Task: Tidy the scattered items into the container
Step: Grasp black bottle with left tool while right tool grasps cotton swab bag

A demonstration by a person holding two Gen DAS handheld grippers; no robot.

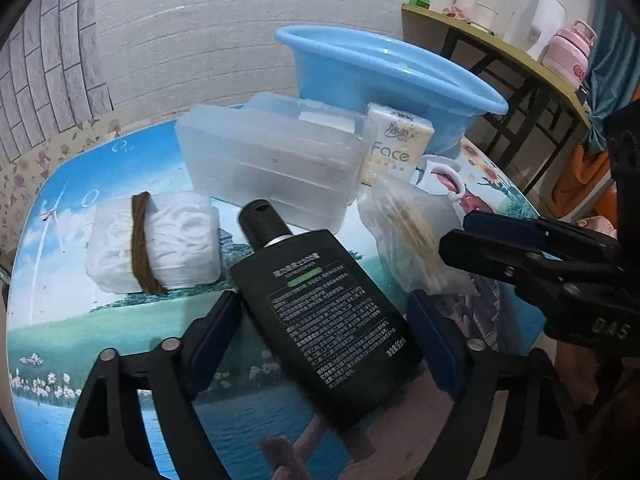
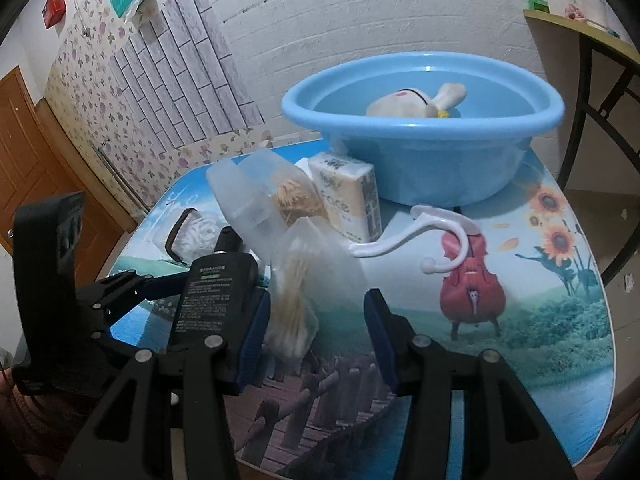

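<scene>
My left gripper [image 1: 326, 326] is shut on a black bottle [image 1: 320, 316], held tilted above the table; the bottle also shows in the right wrist view [image 2: 216, 292]. My right gripper [image 2: 316, 328] is open around a clear bag of cotton swabs [image 2: 296, 304], which also shows in the left wrist view [image 1: 408, 232]. The blue basin [image 2: 420, 160] stands at the back with a plush toy [image 2: 416, 102] inside. A tissue pack [image 2: 352, 204], a clear plastic box [image 1: 272, 164], a white hook [image 2: 420, 232] and a white cloth pack with a brown band [image 1: 156, 244] lie on the table.
The round table [image 2: 540, 320] has a printed landscape top; its edge is close at the right and front. A side shelf [image 1: 500, 52] with a pink bottle stands to the right. A white brick wall is behind.
</scene>
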